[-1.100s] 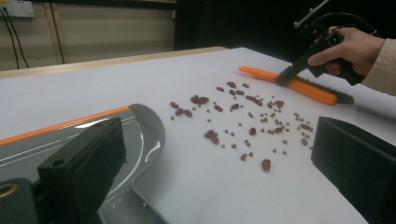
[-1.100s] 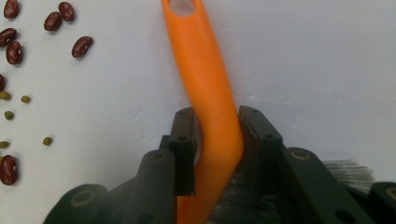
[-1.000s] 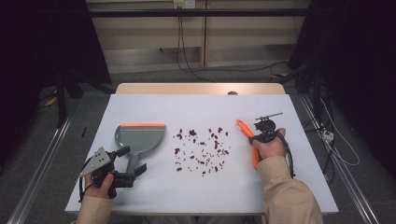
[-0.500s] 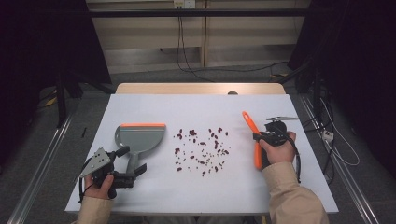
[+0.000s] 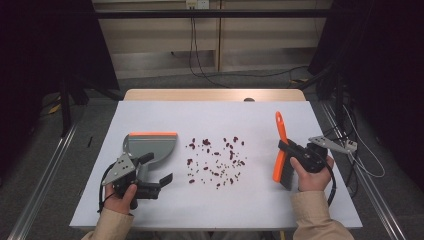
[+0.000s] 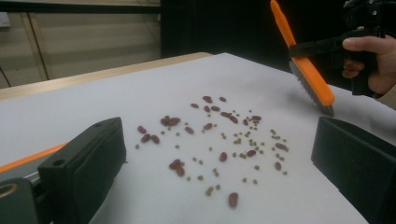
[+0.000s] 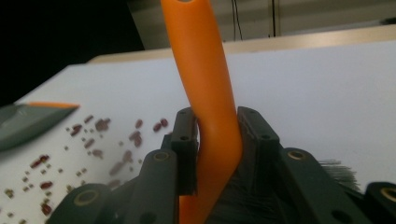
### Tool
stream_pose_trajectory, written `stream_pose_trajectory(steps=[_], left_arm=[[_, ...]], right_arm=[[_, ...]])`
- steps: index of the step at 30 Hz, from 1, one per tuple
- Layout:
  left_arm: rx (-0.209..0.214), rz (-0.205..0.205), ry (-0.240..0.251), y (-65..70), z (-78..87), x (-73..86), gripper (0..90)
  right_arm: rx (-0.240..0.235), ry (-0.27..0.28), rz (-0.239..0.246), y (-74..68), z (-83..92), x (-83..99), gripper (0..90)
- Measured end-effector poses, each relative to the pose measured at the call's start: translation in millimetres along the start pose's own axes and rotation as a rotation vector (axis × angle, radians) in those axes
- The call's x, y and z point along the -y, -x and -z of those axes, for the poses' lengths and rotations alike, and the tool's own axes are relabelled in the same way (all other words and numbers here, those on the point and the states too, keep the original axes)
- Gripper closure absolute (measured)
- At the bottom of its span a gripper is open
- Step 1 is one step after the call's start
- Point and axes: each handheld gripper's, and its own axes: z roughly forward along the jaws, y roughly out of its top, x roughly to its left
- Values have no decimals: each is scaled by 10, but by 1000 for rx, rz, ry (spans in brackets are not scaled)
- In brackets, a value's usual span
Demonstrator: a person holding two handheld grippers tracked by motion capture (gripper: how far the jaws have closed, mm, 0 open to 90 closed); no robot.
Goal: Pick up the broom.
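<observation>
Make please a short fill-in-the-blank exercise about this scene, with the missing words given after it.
1. The right gripper is shut on an orange ____.
2. The beans lie scattered between the brush and the grey ____.
3. The left gripper has its jaws ____.

Missing words: brush; dustpan; open

A white desk (image 5: pixel 215 112) stands in a dim room; pale wall panels (image 5: pixel 165 42) behind, cables (image 5: pixel 200 70) trailing across the grey floor (image 5: pixel 45 135).

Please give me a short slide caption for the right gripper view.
Right gripper clamps the orange brush above scattered beans.
</observation>
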Motion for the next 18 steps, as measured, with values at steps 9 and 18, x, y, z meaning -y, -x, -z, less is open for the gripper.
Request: stream_pose_trajectory(steps=[9, 18], left_arm=[[81, 7, -6, 201, -313, -75, 32], [90, 4, -17, 240, -411, -76, 32]], right_arm=[[-74, 71, -10, -85, 41, 2, 706], [-114, 132, -48, -47, 109, -24, 709]])
